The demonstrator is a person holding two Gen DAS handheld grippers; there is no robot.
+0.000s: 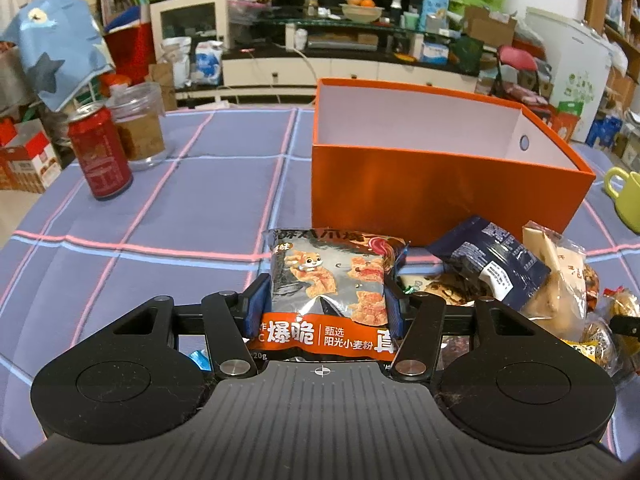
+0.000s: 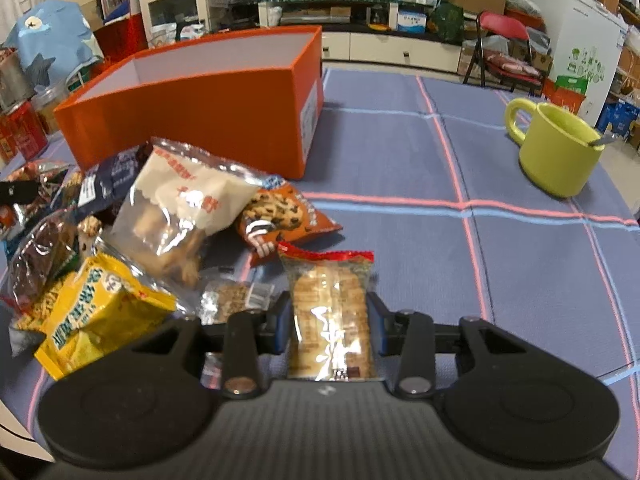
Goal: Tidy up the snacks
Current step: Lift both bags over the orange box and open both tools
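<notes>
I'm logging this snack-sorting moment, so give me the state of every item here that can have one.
left gripper: jaws shut on the silver-orange snack bag.
right gripper: jaws shut on the clear cracker packet.
orange box: lidless, upright, no snacks visible inside.
red can: upright.
green mug: upright, spoon inside.
snack pile: loose on the cloth, outside the box.

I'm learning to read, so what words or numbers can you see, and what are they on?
"爆脆", "甄选", "阳光小麦粉" and "20g": on the orange band of the silver snack packet in the left gripper.
Yellow packet: big characters, too blurred to read.
White-topped clear packet: red characters, too blurred.
Dark blue packet: white print, too small.
Orange box label, red can: unreadable.
</notes>
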